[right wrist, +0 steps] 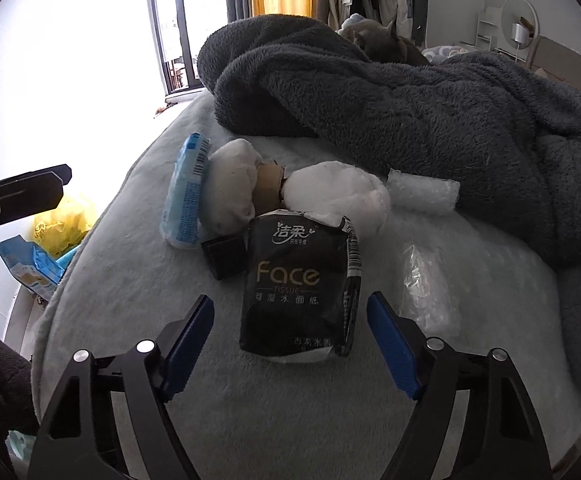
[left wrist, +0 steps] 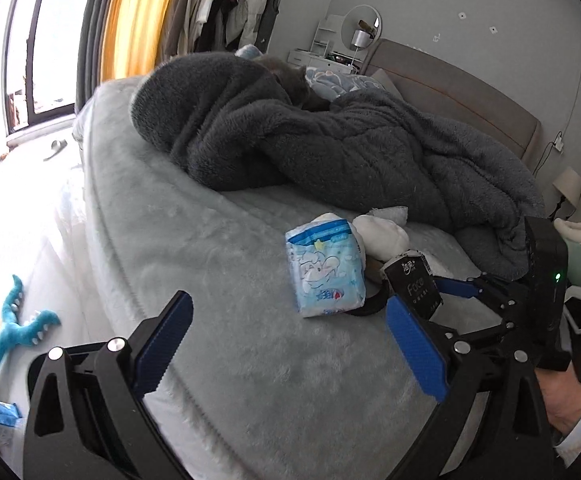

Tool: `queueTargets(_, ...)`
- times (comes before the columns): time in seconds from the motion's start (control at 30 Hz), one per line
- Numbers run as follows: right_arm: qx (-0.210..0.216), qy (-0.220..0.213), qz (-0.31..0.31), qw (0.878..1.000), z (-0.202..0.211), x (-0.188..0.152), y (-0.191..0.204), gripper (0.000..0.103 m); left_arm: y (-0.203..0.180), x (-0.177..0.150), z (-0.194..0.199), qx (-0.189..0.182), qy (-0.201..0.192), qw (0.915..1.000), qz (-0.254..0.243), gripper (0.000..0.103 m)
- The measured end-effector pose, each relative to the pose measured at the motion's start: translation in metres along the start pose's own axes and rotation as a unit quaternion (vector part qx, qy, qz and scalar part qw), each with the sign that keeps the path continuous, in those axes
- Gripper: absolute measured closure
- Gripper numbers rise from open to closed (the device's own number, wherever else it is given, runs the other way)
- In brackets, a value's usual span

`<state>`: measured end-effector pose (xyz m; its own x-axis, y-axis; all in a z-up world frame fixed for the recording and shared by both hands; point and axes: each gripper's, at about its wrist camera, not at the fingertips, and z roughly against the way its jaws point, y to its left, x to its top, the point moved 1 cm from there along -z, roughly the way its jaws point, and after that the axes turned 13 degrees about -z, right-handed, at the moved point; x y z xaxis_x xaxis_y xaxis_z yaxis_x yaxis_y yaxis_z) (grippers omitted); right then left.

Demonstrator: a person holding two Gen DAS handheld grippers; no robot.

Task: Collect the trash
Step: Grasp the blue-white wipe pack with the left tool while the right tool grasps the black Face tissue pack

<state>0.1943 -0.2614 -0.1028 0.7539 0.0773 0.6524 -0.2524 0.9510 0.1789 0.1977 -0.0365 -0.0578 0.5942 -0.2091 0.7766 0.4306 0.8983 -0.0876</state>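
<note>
Two tissue packs: black pack (right wrist: 300, 288) upright, blue pack (left wrist: 324, 270) beside.

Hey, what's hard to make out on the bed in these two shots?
- Small black box: right wrist view, partly behind the black Face tissue pack.
- Brown cardboard piece: mostly hidden between white wads.
- Clear plastic wrap: contents unreadable against the pale bedcover.

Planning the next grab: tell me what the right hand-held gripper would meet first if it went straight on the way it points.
Most likely the black Face tissue pack: it lies dead ahead of the open right hand-held gripper, between the lines of its fingers, untouched. Exact depth is unclear.
</note>
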Motion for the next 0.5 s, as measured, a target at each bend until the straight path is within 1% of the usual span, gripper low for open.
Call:
queueTargets(0.13, -0.005, 0.003, 0.008, 1.000, -0.006, 0.004, -0.001, 0.032, 0.001, 0.003, -0.017, -0.017, 0.007, 0.9998, 0.008, 0.005)
queueTargets(0.17, -0.002, 0.005, 0.009, 1.000, -0.007, 0.004, -0.001, 0.035, 0.001, 0.004, -0.021, -0.020, 0.008, 0.9997, 0.010, 0.005)
queueTargets(0.33, 0.010, 0.011, 0.017, 1.000, -0.012, 0.003, 0.000, 0.041, 0.001, 0.007, -0.040, -0.039, 0.017, 0.9989, 0.018, 0.005)
queueTargets(0.4, 0.013, 0.015, 0.016, 1.000, -0.014, 0.004, -0.002, 0.047, 0.000, 0.007, -0.048, -0.046, 0.022, 0.9984, 0.025, 0.006)
queueTargets(0.5, 0.022, 0.015, 0.007, 1.000, -0.011, 0.006, -0.006, 0.050, -0.002, 0.007, -0.059, -0.053, 0.031, 0.9976, 0.030, 0.007)
